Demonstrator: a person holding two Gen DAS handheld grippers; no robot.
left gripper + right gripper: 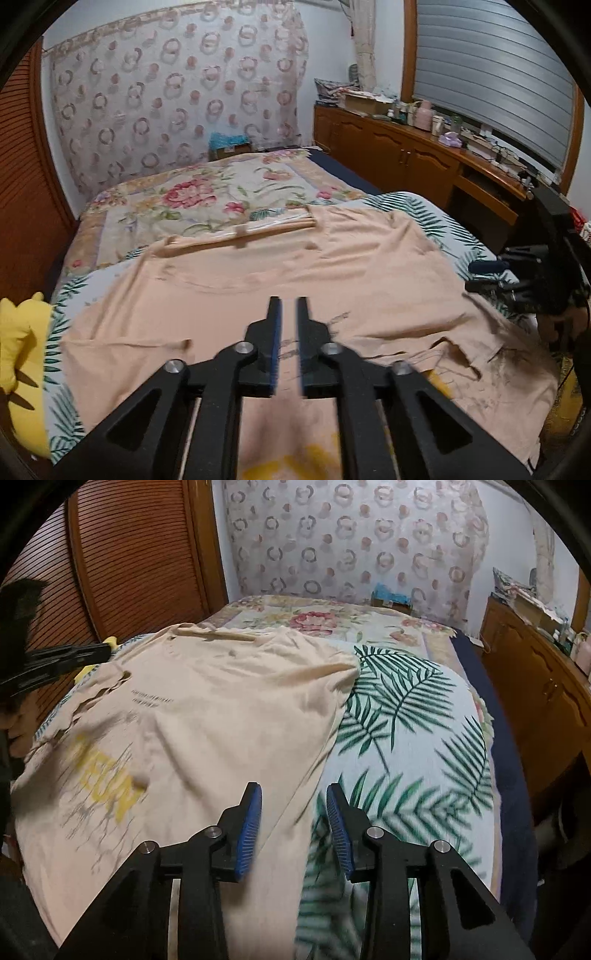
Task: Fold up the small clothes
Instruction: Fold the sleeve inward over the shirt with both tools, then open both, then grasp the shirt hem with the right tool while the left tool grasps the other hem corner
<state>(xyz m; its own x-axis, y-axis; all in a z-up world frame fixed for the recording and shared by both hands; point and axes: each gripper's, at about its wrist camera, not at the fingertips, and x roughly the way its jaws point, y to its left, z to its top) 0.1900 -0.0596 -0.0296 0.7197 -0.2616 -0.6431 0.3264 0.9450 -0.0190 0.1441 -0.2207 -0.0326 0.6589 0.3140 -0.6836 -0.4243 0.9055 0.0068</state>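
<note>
A peach T-shirt (295, 266) with yellow lettering (107, 794) lies spread flat on the bed, a little wrinkled. My left gripper (288, 301) hovers over the middle of the shirt; its jaws stand a narrow gap apart with nothing between them. My right gripper (293, 788) is open above the shirt's right edge, where the cloth meets the leaf-print cover (406, 738); its blue pads (249, 834) hold nothing. Each gripper also shows in the other's view: the right gripper (491, 275) at the shirt's right side, the left gripper (103, 651) at its left side.
The bed carries a floral quilt (203, 199) beyond the shirt. A yellow plush toy (22, 354) lies at the bed's left edge. A louvred wooden door (140, 554) stands on the left, and a wooden cabinet (406, 155) cluttered with small items runs along the right.
</note>
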